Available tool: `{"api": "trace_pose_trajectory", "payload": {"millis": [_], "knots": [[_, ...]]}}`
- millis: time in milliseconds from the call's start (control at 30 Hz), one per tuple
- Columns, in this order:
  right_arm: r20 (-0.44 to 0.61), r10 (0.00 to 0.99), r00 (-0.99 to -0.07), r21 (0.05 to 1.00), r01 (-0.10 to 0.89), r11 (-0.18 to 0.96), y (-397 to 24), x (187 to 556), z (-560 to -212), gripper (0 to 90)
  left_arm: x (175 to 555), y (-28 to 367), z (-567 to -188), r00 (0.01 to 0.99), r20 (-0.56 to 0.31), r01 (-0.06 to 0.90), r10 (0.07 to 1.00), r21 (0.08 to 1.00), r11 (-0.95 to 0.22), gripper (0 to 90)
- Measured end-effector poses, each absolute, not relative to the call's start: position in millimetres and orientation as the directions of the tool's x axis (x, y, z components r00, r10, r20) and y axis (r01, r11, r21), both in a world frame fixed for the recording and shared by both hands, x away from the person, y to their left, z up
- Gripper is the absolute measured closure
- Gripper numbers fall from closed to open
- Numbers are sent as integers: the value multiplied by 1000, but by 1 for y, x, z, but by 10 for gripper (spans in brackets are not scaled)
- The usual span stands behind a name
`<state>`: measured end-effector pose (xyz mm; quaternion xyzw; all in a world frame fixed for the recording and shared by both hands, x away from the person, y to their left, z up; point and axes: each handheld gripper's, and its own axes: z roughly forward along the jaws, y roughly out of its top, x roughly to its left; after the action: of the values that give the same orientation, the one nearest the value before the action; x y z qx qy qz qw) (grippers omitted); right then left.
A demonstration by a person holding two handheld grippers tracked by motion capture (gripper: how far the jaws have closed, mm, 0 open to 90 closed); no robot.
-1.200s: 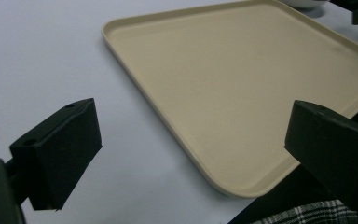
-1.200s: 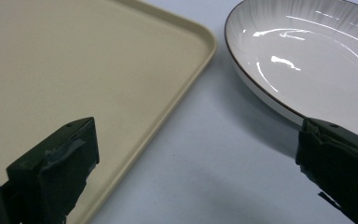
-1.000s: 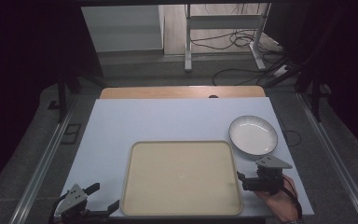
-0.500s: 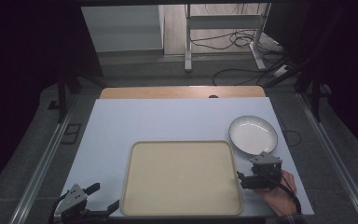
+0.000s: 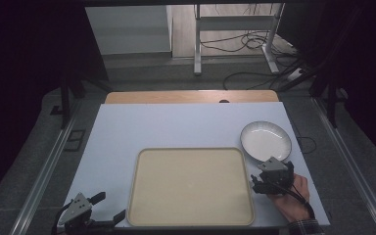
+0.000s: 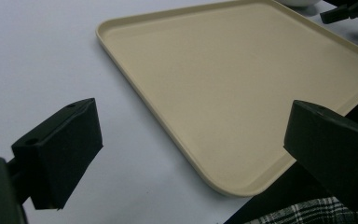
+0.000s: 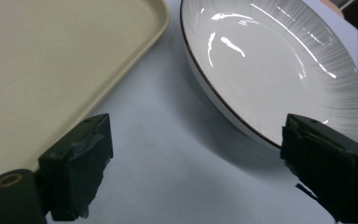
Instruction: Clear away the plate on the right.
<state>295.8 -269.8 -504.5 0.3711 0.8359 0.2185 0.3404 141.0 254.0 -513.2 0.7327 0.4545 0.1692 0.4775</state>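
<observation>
Right jaws face the plate's near rim

Clearly the coming move turns on how the plate (image 7: pixel 279 70) lies from the right gripper (image 5: pixel 273 180); in the right gripper view the white, dark-edged plate sits just ahead and off to the right-hand side, its near rim passing close by the right jaw but not yet between the two; nothing is held, and the jaws stand wide though they have just been closing a little. From the high view the plate rests on the tabletop (image 5: pixel 176 127) at the far right, just beside the far right corner of the tray (image 5: pixel 191 188), and the right gripper sits right below it, at the tray's right edge; so the right hand (image 5: pixel 293 198) is by far the nearer one. A round plate has no long axis; what matters, I judge, is that the rim is raised and slopes, so the jaws would need to shift toward it and straddle the edge. The left gripper (image 5: pixel 85 215) rests well apart at the tray's near left corner; its jaws gape wide with nothing in them, pointing across the bare tray.
</observation>
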Motion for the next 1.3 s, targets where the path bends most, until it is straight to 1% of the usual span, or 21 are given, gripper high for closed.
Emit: {"api": "trace_pose_trajectory", "payload": {"millis": [267, 367, 467, 600, 767, 1067, 1300], "knots": [[-490, 721, -490, 567, 449, 691, -268, 301, -505, 180, 141, 255, -513, 522, -190, 509, 831, 851, -125, 43], [-504, 713, -488, 551, 454, 700, -268, 303, -505, 212, 142, 255, -513, 517, -193, 513, 834, 850, -121, 46], [-528, 696, -486, 532, 450, 718, -267, 305, -506, 221, 142, 255, -514, 514, -196, 515, 835, 849, -118, 46], [-593, 653, -471, 493, 430, 757, -264, 307, -508, 258, 142, 255, -514, 512, -195, 517, 836, 848, -118, 47], [-653, 590, -475, 434, 404, 805, -260, 310, -512, 314, 142, 255, -514, 509, -197, 519, 838, 847, -116, 48], [-729, 492, -476, 335, 377, 863, -256, 318, -517, 426, 142, 255, -514, 505, -199, 522, 840, 845, -114, 49], [-774, 407, -485, 259, 344, 903, -253, 322, -522, 487, 143, 255, -514, 503, -201, 523, 840, 845, -112, 49]]}}
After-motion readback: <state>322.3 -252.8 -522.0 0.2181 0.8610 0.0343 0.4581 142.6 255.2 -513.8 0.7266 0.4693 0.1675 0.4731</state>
